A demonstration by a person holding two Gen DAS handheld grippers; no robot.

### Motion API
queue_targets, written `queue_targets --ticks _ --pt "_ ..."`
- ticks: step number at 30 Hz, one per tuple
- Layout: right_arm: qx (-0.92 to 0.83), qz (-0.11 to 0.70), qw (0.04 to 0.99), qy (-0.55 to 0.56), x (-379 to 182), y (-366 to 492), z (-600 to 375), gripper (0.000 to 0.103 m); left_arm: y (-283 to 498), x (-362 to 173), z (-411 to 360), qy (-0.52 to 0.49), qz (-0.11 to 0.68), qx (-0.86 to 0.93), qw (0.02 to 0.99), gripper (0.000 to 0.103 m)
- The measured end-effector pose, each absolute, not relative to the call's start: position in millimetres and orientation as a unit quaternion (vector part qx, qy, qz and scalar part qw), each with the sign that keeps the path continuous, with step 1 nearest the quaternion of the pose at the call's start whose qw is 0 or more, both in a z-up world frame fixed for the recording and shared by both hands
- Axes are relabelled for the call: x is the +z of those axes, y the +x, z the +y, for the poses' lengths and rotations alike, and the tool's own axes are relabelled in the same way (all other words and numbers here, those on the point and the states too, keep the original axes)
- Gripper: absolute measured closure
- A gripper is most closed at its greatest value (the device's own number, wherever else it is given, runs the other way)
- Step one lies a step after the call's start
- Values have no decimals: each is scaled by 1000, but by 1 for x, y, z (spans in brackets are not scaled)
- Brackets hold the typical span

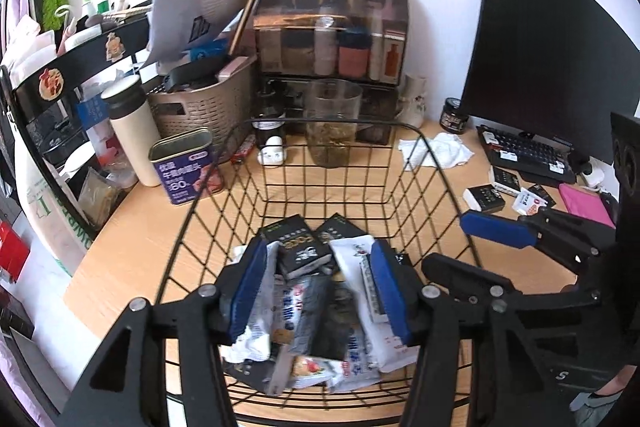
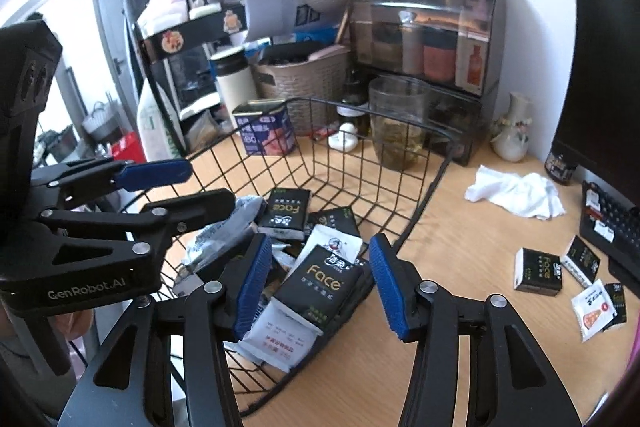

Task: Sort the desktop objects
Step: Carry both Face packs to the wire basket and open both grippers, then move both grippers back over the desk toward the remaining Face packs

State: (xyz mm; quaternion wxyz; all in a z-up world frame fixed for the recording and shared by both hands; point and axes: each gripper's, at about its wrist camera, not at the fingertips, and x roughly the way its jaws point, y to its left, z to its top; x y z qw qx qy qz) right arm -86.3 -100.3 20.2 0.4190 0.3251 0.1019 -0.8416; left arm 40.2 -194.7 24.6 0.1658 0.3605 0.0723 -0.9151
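Packets left to sort, small black tissue packs (image 2: 540,273) among them, lay toward the worktop's keyboard edge, right of the black wire basket (image 2: 436,163), nearer the right gripper (image 2: 318,283), whose jaws stood open and empty like the left gripper's (image 1: 316,291).

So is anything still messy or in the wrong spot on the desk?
Yes. A crumpled white tissue lies loose on the wooden desk, and a few small packets are scattered near the keyboard, outside the wire basket that holds the others.
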Motion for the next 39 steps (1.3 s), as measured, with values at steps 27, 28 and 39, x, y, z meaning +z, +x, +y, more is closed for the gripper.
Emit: queue_targets --ticks 27,28,39 --pt "-897 58 193 393 -27 -184 167 26 -108 -47 -3 423 31 -905 31 22" --pt "-895 60 182 402 -34 -193 176 26 -115 -57 -3 435 35 -899 31 22" --pt "-880 66 160 442 -68 -254 202 26 -164 -101 -18 485 63 -871 44 22"
